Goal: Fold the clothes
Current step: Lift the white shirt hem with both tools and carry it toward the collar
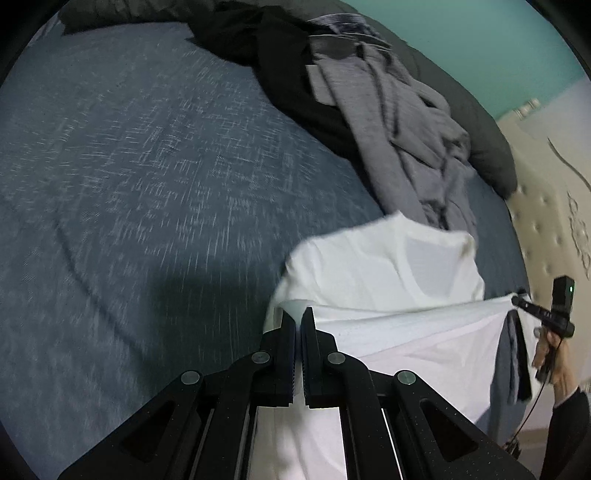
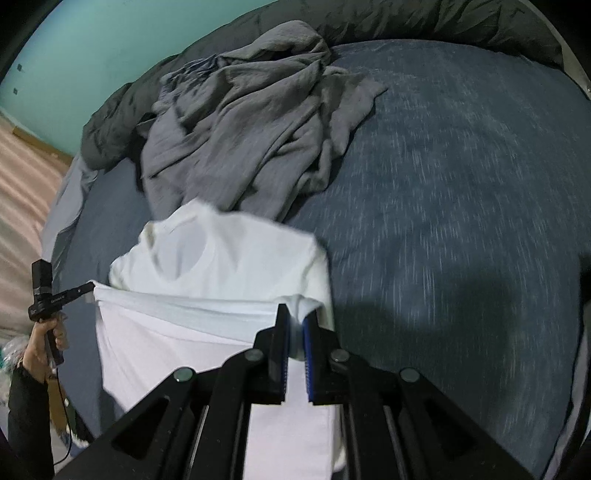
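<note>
**A:** What is closest to the lens?

**B:** Your left gripper (image 1: 298, 314), black, its jaws clamped on a bunched corner of a white T-shirt (image 1: 373, 266). In the right wrist view your right gripper (image 2: 295, 317) does the same: blue-padded jaws pinching another white corner.

**A:** Where does the shirt lie?

**B:** It is stretched taut between your two grippers, at the near edge of a bed with a dark blue speckled cover (image 1: 140, 166). Its neckline (image 2: 192, 254) faces up, and the collar end rests on the bed beyond the held fold. The lower part hangs down toward you.

**A:** And past it?

**B:** A crumpled grey garment (image 2: 258, 122) lies just behind the shirt, touching its far edge. A black garment (image 1: 273, 48) sits beside the grey one. A dark duvet (image 2: 424, 22) runs along the far side, below a teal wall (image 2: 103, 40).
</note>
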